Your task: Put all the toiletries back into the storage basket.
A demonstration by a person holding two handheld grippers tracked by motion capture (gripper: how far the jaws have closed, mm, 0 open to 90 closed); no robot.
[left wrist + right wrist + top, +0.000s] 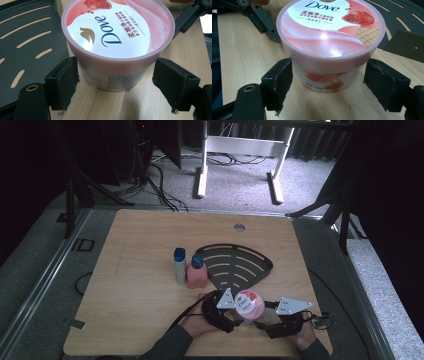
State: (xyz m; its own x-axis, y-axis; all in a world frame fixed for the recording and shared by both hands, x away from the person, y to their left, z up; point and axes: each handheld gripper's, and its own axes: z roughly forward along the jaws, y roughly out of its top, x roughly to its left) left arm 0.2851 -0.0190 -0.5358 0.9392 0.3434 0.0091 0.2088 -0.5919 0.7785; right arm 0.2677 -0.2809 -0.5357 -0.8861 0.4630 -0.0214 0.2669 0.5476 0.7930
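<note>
Near the worktop's front edge, both grippers flank a round pink Dove tub with a glossy plastic lid. Left gripper and right gripper jaws gape wide, holding nothing. Beyond lie a slotted black fan-shaped tray and two blue-capped bottles.

Tub on table; rack behind; two bottles left of rack.

A round pink plastic tub with a closed pink-and-white Dove lid printed with a pomegranate stood upright on the wooden table's near edge, just beside the black slotted tray.
</note>
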